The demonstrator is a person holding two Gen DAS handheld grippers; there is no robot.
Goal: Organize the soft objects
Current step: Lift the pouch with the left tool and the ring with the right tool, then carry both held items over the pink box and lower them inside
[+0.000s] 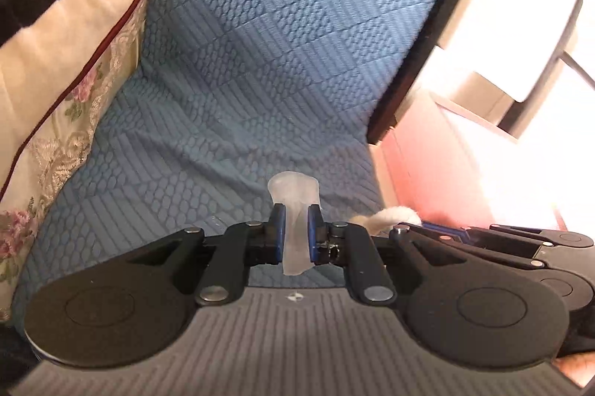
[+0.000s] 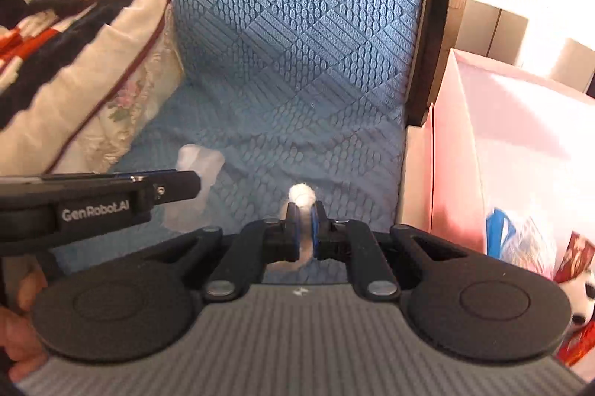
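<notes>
Both wrist cameras look forward along their fingers, low and close over the blue quilted sofa cover (image 1: 230,150). We share the seat, backrest and the floral cream cushion (image 2: 111,91) at its left edge; the right view faces squarer.

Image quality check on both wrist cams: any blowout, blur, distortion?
Left wrist view: right side blown out to white around the furniture, which also shows motion smear; fisheye bends the blue sofa cover; left claw is sharp. Right wrist view: upper right overexposed, pink box washed out; striped blanket smeared; right claw is crisp.
</notes>
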